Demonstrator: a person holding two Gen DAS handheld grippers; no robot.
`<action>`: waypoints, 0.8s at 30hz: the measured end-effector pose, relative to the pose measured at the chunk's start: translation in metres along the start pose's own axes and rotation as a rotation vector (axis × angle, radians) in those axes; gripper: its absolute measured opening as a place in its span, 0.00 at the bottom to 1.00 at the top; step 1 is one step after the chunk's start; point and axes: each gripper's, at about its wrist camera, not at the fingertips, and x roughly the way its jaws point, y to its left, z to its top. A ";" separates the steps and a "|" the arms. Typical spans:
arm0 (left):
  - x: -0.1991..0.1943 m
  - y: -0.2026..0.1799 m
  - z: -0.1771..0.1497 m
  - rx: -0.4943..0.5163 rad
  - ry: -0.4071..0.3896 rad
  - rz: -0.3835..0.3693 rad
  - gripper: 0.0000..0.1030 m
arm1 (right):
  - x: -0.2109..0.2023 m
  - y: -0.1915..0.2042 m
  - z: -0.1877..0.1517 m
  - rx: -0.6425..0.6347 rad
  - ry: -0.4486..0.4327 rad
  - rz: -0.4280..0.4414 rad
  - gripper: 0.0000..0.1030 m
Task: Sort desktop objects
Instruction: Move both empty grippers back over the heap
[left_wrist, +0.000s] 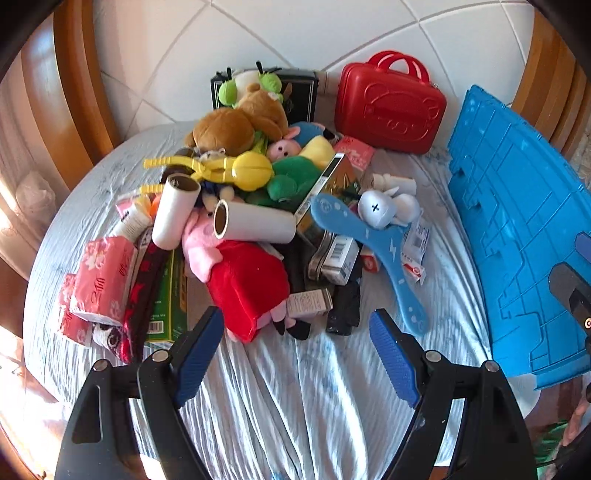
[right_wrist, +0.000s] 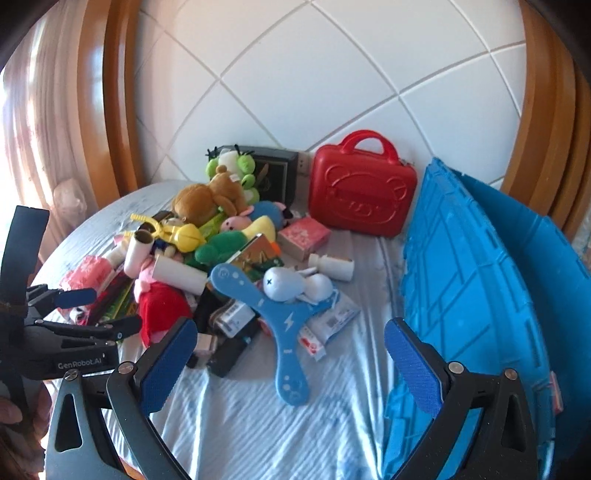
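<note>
A heap of toys and boxes lies on a round table under a pale blue cloth (left_wrist: 295, 387). In it are a pink pig doll in a red dress (left_wrist: 247, 280), two white paper rolls (left_wrist: 255, 221), a yellow plastic clamp toy (left_wrist: 236, 170), a brown bear (left_wrist: 229, 129), a blue boomerang (left_wrist: 384, 251) (right_wrist: 284, 325) and a white plush (left_wrist: 384, 208). My left gripper (left_wrist: 295, 350) stands open over the bare cloth just before the pig doll, with nothing between its fingers. My right gripper (right_wrist: 291, 365) is open too, nothing in it, near the boomerang's lower arm.
A red toy suitcase (left_wrist: 388, 107) (right_wrist: 362, 199) stands at the back against the tiled wall. A blue plastic crate (left_wrist: 517, 229) (right_wrist: 472, 295) leans at the table's right. Red tissue packs (left_wrist: 99, 280) lie on the left. In the right wrist view the left gripper (right_wrist: 74, 314) shows at the left edge.
</note>
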 end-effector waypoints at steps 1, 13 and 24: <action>0.009 0.002 -0.002 -0.006 0.017 -0.010 0.78 | 0.009 0.000 -0.001 0.002 0.021 0.008 1.00; 0.098 -0.016 -0.012 0.009 0.185 -0.068 0.73 | 0.097 -0.005 -0.031 0.045 0.232 0.039 1.00; 0.166 -0.024 0.002 0.006 0.254 -0.023 0.60 | 0.142 -0.025 -0.045 0.082 0.319 0.036 1.00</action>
